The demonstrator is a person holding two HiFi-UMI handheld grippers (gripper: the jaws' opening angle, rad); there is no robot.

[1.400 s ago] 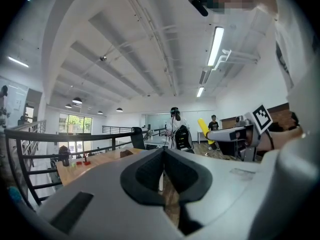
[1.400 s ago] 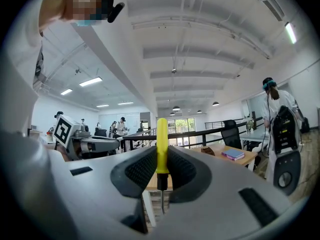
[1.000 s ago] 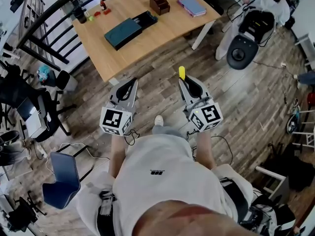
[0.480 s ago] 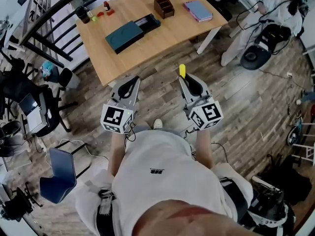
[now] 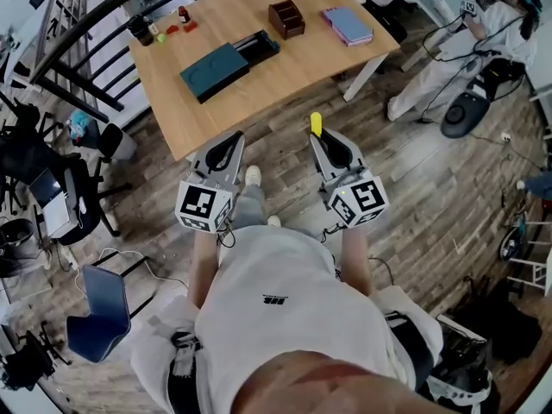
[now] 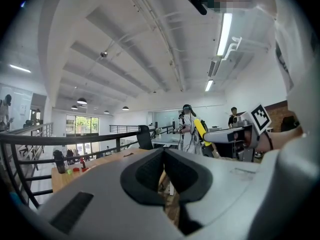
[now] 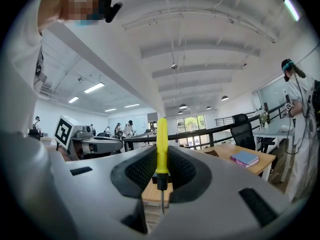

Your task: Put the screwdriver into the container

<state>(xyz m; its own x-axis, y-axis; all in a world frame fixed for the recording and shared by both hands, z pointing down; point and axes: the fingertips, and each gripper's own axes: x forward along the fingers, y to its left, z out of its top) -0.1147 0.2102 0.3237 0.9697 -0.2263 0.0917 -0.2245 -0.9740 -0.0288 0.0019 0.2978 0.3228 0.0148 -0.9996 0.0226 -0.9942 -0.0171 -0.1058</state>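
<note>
Wooden table (image 5: pixel 259 89), beyond a plank floor. On it, from the left end: a dark bottle (image 5: pixel 141 29) and small red pieces (image 5: pixel 179 24); a teal flat case (image 5: pixel 210 70) with a black tray at its right end; a brown open-topped container (image 5: pixel 285 17); a purple-blue notebook (image 5: pixel 348 23) at the right end. Left gripper (image 5: pixel 229 142): held level near the table's front edge, jaw tips brought together, nothing between them. Right gripper (image 5: pixel 320 138): beside the left, level, jaws narrowed onto the screwdriver (image 5: pixel 316 124). The pads clamp the lower handle, the yellow handle stands above the tips, and the black collar and bare shaft point down. The screwdriver is off the table, well apart from the container. Person in white (image 5: pixel 496 33): far right.
</note>
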